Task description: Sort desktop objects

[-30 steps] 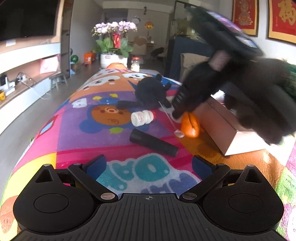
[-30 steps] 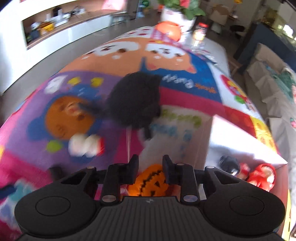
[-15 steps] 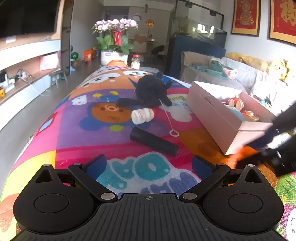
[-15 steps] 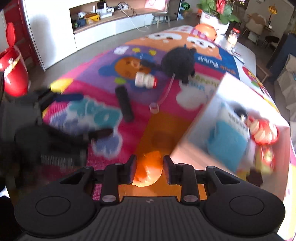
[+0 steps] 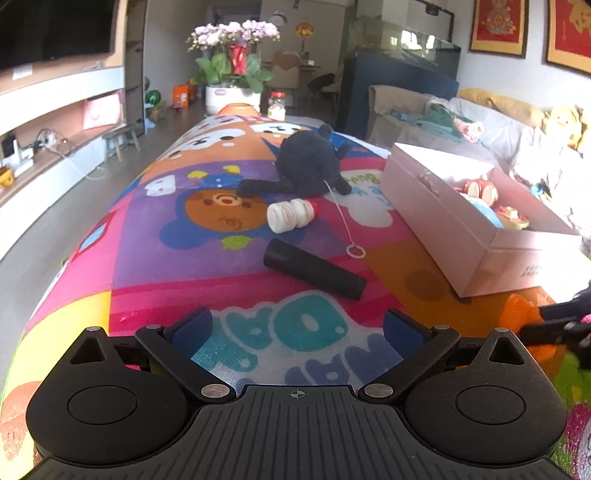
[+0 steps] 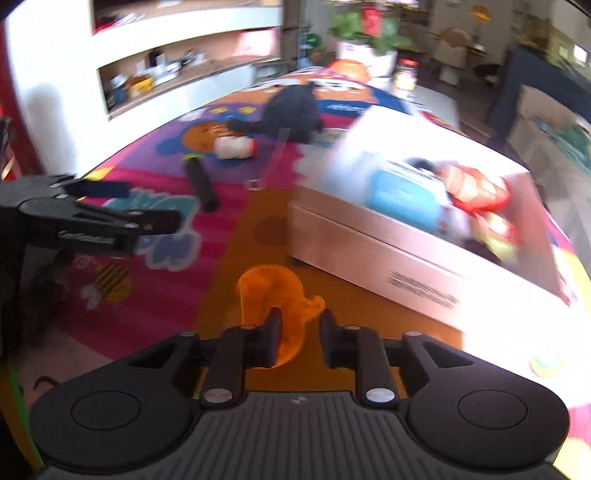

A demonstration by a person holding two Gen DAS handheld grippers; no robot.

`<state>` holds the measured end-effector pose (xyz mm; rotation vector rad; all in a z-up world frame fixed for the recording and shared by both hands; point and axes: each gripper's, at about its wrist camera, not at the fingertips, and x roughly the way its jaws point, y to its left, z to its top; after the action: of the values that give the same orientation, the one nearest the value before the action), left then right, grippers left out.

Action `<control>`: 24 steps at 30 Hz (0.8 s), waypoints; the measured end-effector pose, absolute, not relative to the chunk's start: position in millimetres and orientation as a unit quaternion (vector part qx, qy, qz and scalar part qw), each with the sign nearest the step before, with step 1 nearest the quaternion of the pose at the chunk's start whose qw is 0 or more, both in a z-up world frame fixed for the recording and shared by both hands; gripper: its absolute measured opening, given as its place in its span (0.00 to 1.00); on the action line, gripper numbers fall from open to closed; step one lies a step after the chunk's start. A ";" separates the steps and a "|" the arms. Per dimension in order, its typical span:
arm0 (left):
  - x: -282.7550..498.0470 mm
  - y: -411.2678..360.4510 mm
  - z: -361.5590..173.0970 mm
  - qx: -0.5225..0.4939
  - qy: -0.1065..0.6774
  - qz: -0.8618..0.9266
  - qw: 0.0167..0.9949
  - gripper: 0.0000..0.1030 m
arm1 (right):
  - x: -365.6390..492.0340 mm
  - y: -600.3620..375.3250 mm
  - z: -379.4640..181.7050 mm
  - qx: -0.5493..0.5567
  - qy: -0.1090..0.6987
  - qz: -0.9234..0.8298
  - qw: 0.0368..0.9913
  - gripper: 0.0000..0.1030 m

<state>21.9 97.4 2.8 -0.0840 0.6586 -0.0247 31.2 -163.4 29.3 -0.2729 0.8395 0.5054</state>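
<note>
Orange toy (image 6: 275,295) sat pinched in the closed right tool (image 6: 298,332), just near of the box (image 6: 373,236), which lay far-right of it, while the left tool (image 5: 297,328) gaped empty.

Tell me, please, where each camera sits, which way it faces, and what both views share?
Left wrist: on the left hand-held gripper, open, looking along the mat toward the flowers; the right one's tip enters at right.
Right wrist: on the right hand-held gripper, shut on an orange toy, facing the box; the left one shows at left.
Shared: black plush, bottle, black tube, box.
</note>
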 end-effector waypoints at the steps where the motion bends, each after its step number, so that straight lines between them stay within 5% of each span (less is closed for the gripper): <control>1: 23.3 96.0 2.7 -0.036 0.327 -0.013 0.944 0.99 | 29.8 -171.9 28.8 -0.123 0.401 0.231 0.878 0.20; 5: 32.1 85.6 5.0 0.000 0.330 -0.028 0.943 0.99 | 24.3 -209.9 29.9 -0.088 0.402 0.199 0.889 0.22; 10: 60.3 74.5 10.5 0.075 0.298 -0.035 0.951 0.99 | 12.1 -246.4 38.3 -0.045 0.373 0.174 0.910 0.71; 19: 72.2 66.8 5.5 0.034 0.331 -0.131 0.934 1.00 | 30.4 -283.5 53.9 0.024 0.303 0.124 0.945 0.95; 24: 48.9 46.4 3.2 0.053 0.331 -0.158 0.929 1.00 | 82.0 -282.8 45.2 0.056 0.320 0.106 0.940 0.96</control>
<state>48.9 46.4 3.2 0.1093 0.6779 -0.3234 82.0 -282.8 45.2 0.1143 0.6540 0.2163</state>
